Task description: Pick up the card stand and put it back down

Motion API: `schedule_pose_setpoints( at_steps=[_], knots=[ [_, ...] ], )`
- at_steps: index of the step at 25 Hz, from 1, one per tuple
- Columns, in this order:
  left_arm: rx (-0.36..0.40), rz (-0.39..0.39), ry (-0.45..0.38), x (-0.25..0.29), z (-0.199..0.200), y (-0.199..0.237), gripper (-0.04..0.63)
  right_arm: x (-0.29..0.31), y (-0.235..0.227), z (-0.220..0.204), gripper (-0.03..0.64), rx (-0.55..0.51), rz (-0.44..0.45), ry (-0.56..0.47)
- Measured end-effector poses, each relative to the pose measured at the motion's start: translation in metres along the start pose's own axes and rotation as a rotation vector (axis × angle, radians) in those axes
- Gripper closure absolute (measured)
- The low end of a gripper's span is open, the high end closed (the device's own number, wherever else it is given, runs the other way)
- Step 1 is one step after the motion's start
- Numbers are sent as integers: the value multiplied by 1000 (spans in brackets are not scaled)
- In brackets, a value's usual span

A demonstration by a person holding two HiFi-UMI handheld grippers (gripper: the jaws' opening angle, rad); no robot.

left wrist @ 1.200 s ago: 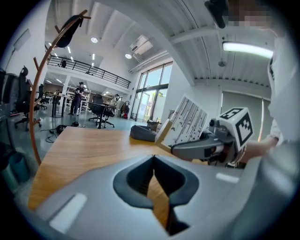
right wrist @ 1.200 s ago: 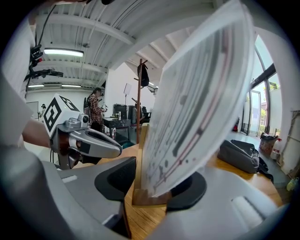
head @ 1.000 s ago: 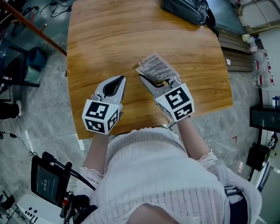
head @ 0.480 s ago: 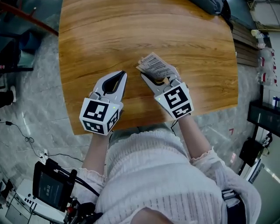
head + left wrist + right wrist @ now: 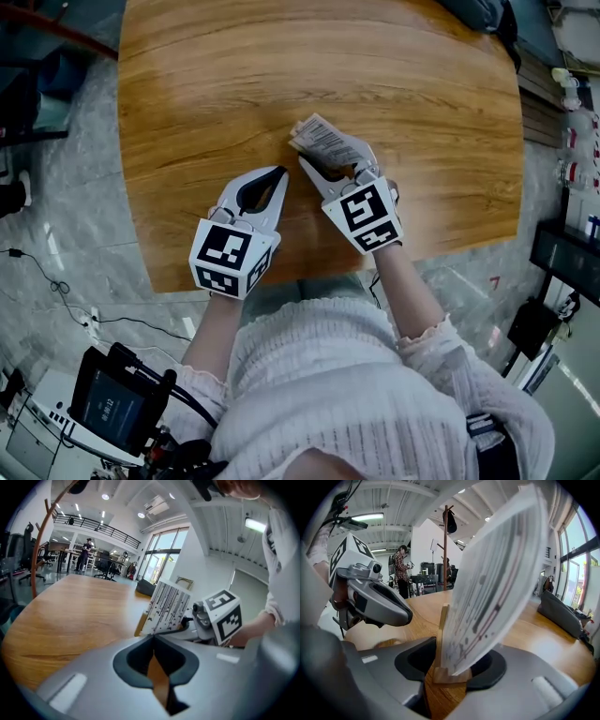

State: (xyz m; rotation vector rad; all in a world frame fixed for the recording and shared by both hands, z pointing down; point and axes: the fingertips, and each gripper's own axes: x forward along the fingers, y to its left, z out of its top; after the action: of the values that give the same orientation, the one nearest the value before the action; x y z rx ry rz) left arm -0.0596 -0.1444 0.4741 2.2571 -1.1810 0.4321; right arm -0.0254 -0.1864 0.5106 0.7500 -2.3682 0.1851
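The right gripper pinches the card stand by its small wooden base. The printed card leans back above the jaws, low over the middle of the bench (whether the base touches the wood, I can't tell from here). Just beside it, the left gripper has its jaws pressed together on nothing, tips aimed toward the stand.

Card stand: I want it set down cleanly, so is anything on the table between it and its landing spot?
Nothing visible. The right gripper holds the card stand with bare table beneath; the left gripper sits beside it, jaws shut, not underneath.
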Motion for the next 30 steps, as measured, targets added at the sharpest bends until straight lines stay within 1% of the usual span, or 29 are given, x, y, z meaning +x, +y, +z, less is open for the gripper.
schedule_pose_setpoints(
  at_steps=[4, 8, 15, 21, 23, 26, 30],
  knots=[
    [-18, 4, 7, 1, 0, 2, 588, 6, -2, -2, 428, -26, 5, 27],
    [-20, 19, 6, 0, 3, 4, 588, 11, 0, -9, 428, -40, 21, 61],
    [-29, 19, -5, -2, 4, 4, 588, 19, 0, -14, 427, -28, 32, 71],
    [-16, 4, 8, -3, -1, -1, 588, 19, -1, -13, 421, -14, 12, 33],
    [-14, 3, 7, -3, -1, -1, 588, 17, -2, -10, 386, 15, 12, 14],
    [-8, -2, 0, -2, 2, -1, 588, 13, -4, -9, 374, 41, 18, -9],
    [11, -10, -16, -1, 7, -2, 588, 0, -11, -9, 371, 59, 2, -30]
  ],
)
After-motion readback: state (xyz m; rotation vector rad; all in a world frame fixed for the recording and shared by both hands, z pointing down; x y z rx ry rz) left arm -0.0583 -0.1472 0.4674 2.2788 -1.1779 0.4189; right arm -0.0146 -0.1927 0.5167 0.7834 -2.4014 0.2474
